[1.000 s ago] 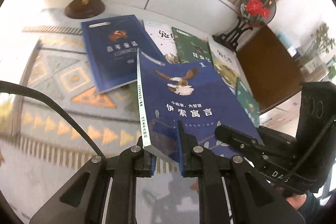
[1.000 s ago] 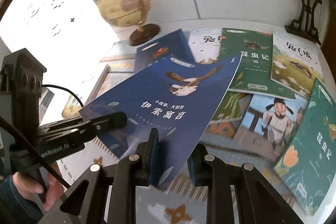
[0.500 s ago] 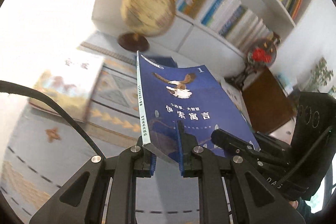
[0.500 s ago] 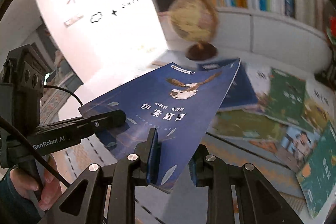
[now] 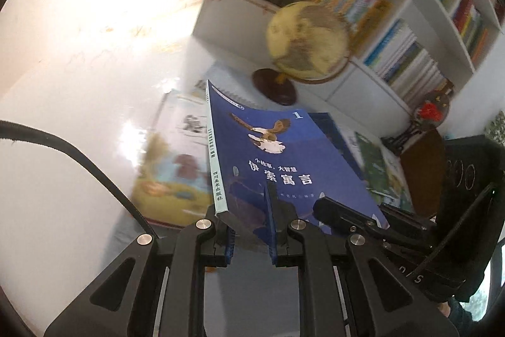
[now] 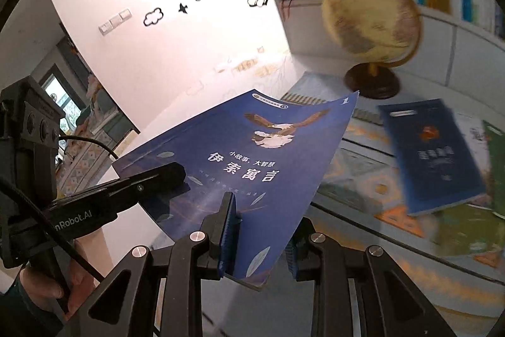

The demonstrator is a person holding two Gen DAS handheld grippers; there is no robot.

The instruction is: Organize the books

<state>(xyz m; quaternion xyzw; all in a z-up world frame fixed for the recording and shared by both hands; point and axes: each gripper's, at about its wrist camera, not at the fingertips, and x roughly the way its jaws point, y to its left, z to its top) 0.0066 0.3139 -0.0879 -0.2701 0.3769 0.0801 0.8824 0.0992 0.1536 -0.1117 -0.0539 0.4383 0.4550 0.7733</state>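
Observation:
A dark blue book with an eagle on its cover is held in the air by both grippers. My left gripper is shut on its lower spine corner. My right gripper is shut on its lower open edge; the book also shows in the right wrist view. The right gripper appears in the left wrist view, and the left gripper in the right wrist view. A second blue book lies flat on the table to the right, beside several green and white books.
A globe on a dark round base stands at the back of the table. A white bookshelf with many upright books is behind it. A picture book lies blurred at the left. A red flower ornament stands at the right.
Both grippers have lifted and swung the blue book up and leftward. The view now faces the wall and globe, and the spread of books has slid to the right.

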